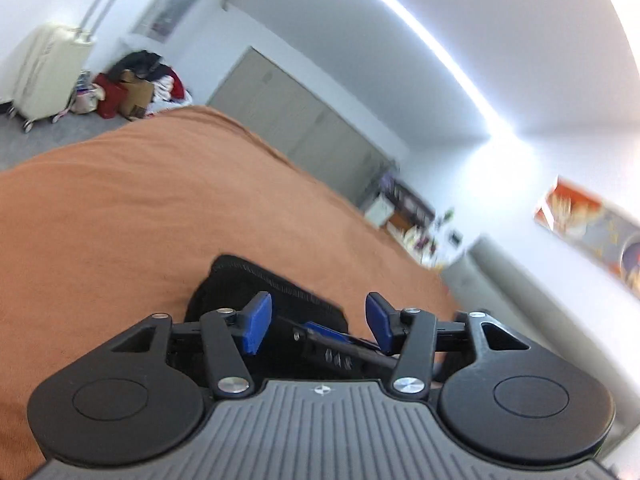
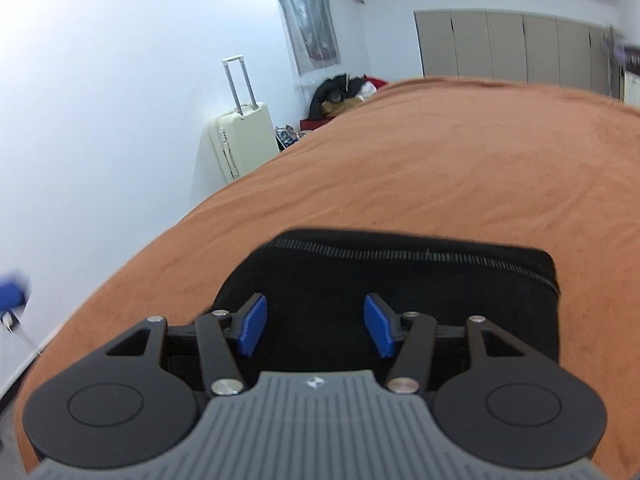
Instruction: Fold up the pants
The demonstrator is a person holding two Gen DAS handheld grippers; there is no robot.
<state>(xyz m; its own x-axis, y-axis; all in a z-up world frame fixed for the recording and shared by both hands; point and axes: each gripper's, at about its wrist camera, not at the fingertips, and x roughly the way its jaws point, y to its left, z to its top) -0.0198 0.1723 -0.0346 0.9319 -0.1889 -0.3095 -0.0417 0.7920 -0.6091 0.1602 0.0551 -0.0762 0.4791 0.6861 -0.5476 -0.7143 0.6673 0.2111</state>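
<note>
Black fabric identifies the pants [image 2: 384,292], which lie on the orange bedspread [image 2: 460,160] as a compact rectangular bundle, its ribbed edge facing away from the cameras. This shape suggests the folding is complete or nearly so. The right gripper [image 2: 315,328] hangs directly above the bundle with its blue pads spread apart and nothing between them; no contact with the cloth is visible. The left gripper [image 1: 319,322] is tilted toward the room, jaws likewise spread and empty, with one end of the pants [image 1: 256,284] just beyond its fingertips. Part of the other gripper shows between its pads. Both tools appear positioned clear of the cloth so the fold is not disturbed.
</note>
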